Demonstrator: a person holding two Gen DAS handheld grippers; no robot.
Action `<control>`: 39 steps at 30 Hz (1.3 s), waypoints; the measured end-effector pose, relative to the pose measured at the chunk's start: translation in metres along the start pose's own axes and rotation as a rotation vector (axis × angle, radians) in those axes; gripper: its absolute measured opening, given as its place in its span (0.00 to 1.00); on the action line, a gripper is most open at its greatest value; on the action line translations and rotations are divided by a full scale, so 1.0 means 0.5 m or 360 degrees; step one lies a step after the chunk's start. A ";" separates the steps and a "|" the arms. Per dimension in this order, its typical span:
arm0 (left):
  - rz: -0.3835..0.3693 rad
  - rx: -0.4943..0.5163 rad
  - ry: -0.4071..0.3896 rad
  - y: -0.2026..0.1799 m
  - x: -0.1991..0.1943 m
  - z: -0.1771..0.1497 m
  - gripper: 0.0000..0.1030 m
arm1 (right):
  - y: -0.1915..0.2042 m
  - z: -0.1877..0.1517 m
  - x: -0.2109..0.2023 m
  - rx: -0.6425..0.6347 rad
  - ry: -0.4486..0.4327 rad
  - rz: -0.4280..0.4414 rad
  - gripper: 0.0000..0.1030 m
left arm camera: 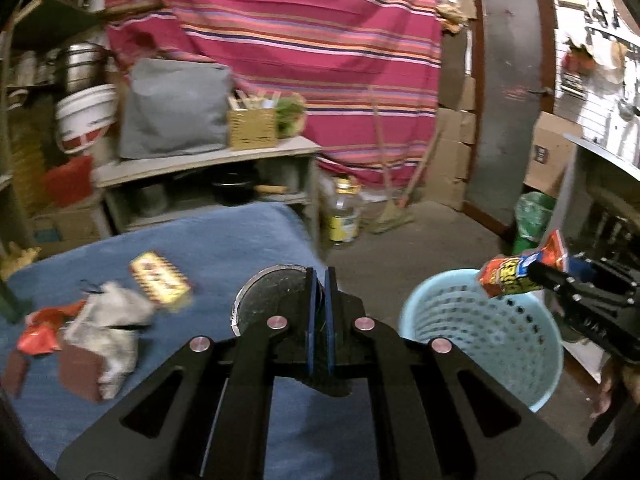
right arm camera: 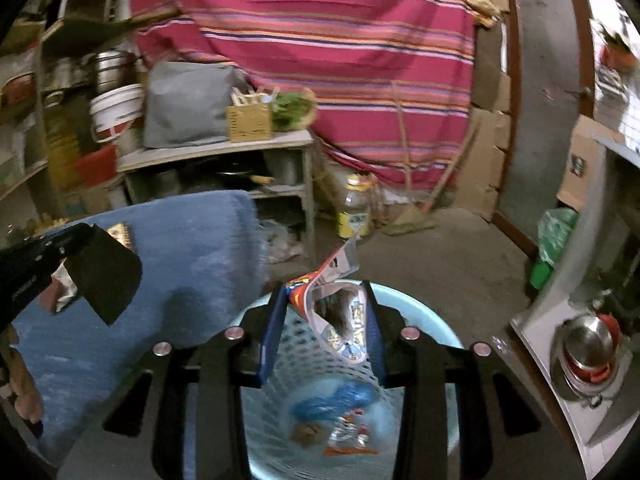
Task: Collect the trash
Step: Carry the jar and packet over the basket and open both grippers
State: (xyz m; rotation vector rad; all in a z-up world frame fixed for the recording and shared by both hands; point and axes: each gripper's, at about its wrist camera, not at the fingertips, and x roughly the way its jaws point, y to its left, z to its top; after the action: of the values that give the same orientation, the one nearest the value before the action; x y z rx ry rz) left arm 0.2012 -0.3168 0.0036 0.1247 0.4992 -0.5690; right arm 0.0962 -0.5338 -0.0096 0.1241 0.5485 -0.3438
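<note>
A striped red cloth [left arm camera: 280,40] hangs behind a shelf [left arm camera: 208,160] bearing a grey cushion [left arm camera: 176,108] and woven box [left arm camera: 252,128].

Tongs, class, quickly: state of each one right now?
Left tongs: closed on the edge of a dark round disc.
Right tongs: closed on an opened snack wrapper, above the light blue basket.

Left wrist: my left gripper [left arm camera: 320,280] sits closed over the blue cloth [left arm camera: 224,240].
Right gripper [left arm camera: 532,276] holds a snack wrapper [left arm camera: 508,276] above the basket [left arm camera: 480,340].
</note>
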 end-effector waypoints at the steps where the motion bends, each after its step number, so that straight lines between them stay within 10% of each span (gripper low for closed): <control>1: -0.0017 0.0010 0.0007 -0.021 0.009 -0.001 0.03 | -0.022 -0.005 0.005 0.0022 0.0022 -0.0007 0.36; 17: -0.0240 0.0078 0.0126 -0.205 0.110 -0.007 0.03 | -0.133 -0.052 0.034 0.0144 0.0159 -0.0011 0.35; 28: -0.0093 0.0036 0.0035 -0.150 0.052 -0.003 0.83 | -0.104 -0.059 0.055 0.0107 0.0219 0.0037 0.35; 35: 0.0061 0.0004 -0.0041 -0.049 -0.037 0.002 0.95 | -0.054 -0.064 0.088 0.0061 0.0285 0.0040 0.39; 39: 0.0152 -0.0002 -0.0056 0.007 -0.082 0.001 0.95 | -0.037 -0.063 0.094 0.0037 0.0286 -0.0033 0.69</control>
State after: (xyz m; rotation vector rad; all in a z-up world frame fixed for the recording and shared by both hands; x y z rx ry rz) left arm 0.1737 -0.2940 0.0239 0.1363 0.4572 -0.4767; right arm 0.1117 -0.5579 -0.0617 0.1731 0.7237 -0.3611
